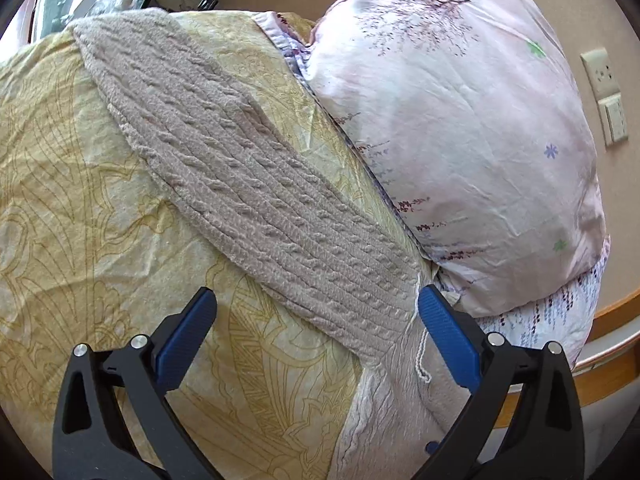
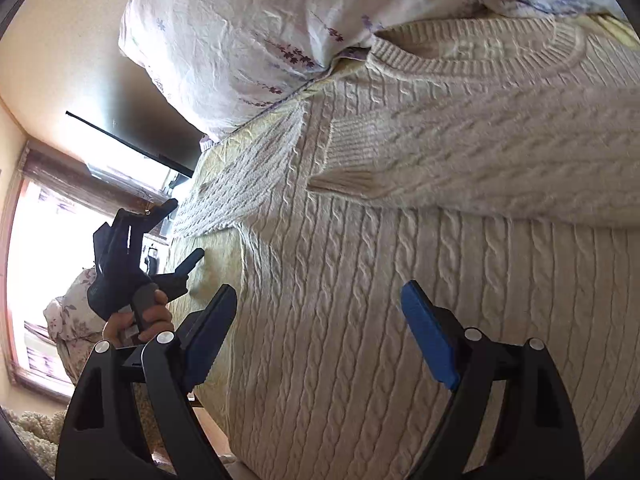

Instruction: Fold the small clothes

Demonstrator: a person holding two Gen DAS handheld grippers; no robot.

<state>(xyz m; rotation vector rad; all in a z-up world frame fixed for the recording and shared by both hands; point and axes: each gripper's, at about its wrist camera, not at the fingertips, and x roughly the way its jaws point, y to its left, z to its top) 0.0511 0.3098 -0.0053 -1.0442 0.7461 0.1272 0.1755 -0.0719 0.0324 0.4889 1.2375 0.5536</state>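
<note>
Right wrist: pillow (image 2: 248, 28) touching sweater (image 2: 380, 272) collar, bedsheet (image 2: 212, 248) beneath.

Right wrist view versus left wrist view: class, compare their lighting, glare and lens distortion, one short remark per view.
Right wrist view: the window at the left edge is blown out to white, the sweater evenly lit, and the left gripper shows dark against the glare. Left wrist view: soft, even light on the sleeve and pillow, no glare. Both views: fisheye bends the edges and darkens the corners.

A yellow-patterned bed (image 1: 80, 208) carries a cable-knit sweater (image 2: 360, 280) and floral pillows (image 1: 460, 140).
</note>
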